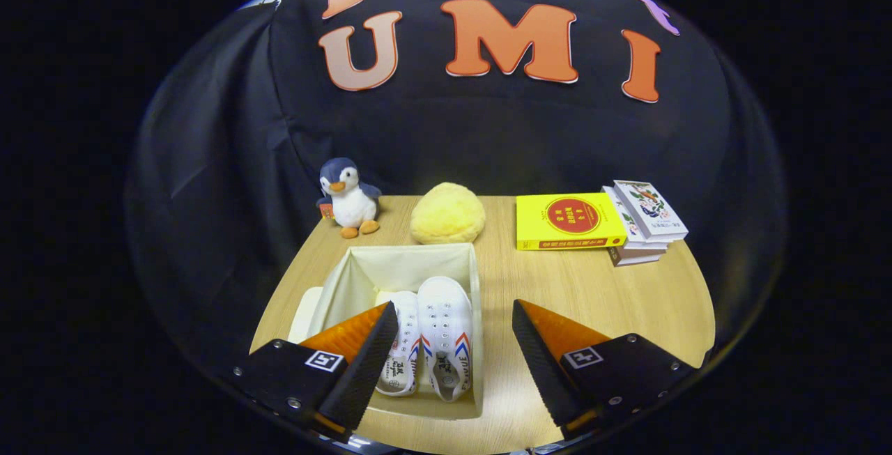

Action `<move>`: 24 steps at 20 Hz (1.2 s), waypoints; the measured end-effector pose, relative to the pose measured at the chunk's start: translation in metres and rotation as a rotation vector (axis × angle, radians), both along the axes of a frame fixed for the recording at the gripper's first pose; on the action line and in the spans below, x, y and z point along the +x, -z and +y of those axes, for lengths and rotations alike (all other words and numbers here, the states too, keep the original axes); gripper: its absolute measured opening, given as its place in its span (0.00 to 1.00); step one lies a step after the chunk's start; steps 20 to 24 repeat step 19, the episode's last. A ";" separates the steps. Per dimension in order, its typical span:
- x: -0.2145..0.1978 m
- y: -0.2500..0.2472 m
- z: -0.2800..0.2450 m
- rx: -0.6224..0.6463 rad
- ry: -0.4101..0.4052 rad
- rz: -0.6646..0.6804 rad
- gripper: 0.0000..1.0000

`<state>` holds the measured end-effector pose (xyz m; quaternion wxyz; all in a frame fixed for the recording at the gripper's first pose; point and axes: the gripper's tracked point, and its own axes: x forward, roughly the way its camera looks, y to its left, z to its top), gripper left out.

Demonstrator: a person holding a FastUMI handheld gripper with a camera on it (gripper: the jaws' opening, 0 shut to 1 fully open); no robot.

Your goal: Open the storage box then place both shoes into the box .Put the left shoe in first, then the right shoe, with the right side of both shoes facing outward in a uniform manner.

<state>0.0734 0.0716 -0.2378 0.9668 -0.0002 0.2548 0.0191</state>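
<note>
Two white canvas shoes with red and blue stripes are sitting side by side inside the open cream fabric storage box [362, 274], heels toward the gripper, toes pointing away! The left white canvas shoe [403, 350] is partly hidden behind the gripper's left finger, and the right white canvas shoe [446, 333] lies just beside it, touching it, close against the box's right wall. The gripper [453, 333] hangs above the near end of the box, fingers spread wide and pinching nothing; the right shoe shows in the gap between them. A flat cream panel [304, 314] lies against the box's left side, whether it is the lid I cannot tell. Beyond the box on the light wooden desk [613, 295] we've got a fluffy yellow round plush [447, 214], a grey and white penguin plush toy [348, 198] to its left, and off to the right a yellow book [568, 221] touching a small stack of white illustrated books [644, 221].
</note>
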 end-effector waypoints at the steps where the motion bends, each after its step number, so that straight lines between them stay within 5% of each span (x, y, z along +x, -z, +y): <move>1: -0.004 -0.011 -0.007 -0.003 0.001 -0.033 0.99; 14: -0.077 -0.149 -0.068 0.008 0.030 -0.409 0.98; 24: -0.097 -0.159 -0.079 0.023 0.063 -0.470 0.98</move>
